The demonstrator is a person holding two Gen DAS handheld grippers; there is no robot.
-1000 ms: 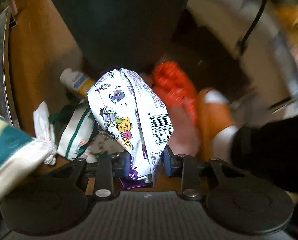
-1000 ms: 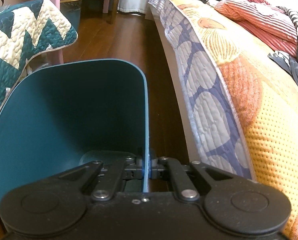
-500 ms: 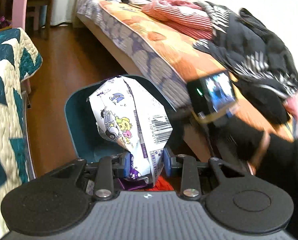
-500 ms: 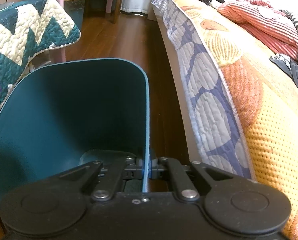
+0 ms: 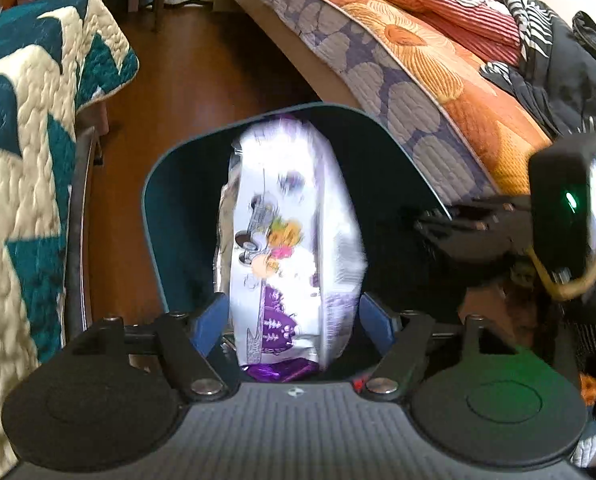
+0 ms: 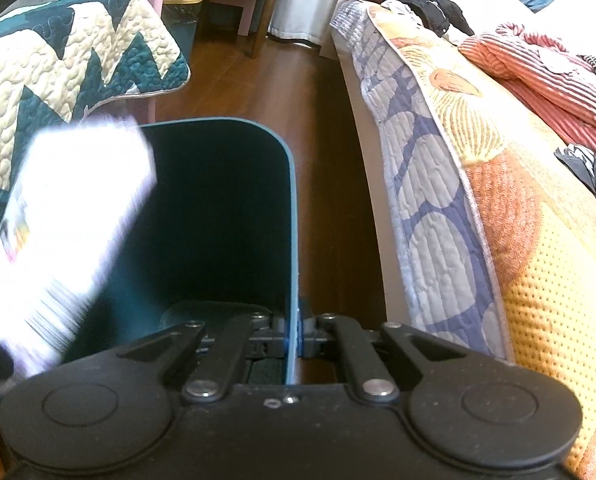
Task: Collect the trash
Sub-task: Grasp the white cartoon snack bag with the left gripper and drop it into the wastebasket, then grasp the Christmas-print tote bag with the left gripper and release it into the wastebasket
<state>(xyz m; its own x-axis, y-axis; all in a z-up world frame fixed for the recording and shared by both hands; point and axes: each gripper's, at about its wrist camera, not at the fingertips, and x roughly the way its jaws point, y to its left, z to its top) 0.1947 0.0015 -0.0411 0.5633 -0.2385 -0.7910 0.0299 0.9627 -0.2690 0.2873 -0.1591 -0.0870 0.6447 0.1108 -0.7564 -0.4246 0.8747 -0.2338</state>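
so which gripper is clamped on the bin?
The right gripper: shut on the teal bin's rim. The left gripper is opening, its fingers clear of the snack bag.

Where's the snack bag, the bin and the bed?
snack bag (image 5: 293, 240), left wrist view, its printed front.
teal bin (image 6: 233, 216), right wrist view, its inner wall.
bed (image 6: 438, 208), right wrist view, its quilted edge.

This is a bedroom in a home. A bed (image 6: 498, 184) with an orange-and-purple flowered quilt fills the 3 o'clock side, heaped with clothes (image 5: 450, 20). At 9 o'clock hangs a teal-and-cream zigzag quilt (image 6: 57, 64). Dark wooden floor (image 6: 298, 92) runs toward 12 o'clock, where chair legs (image 6: 257, 20) stand.
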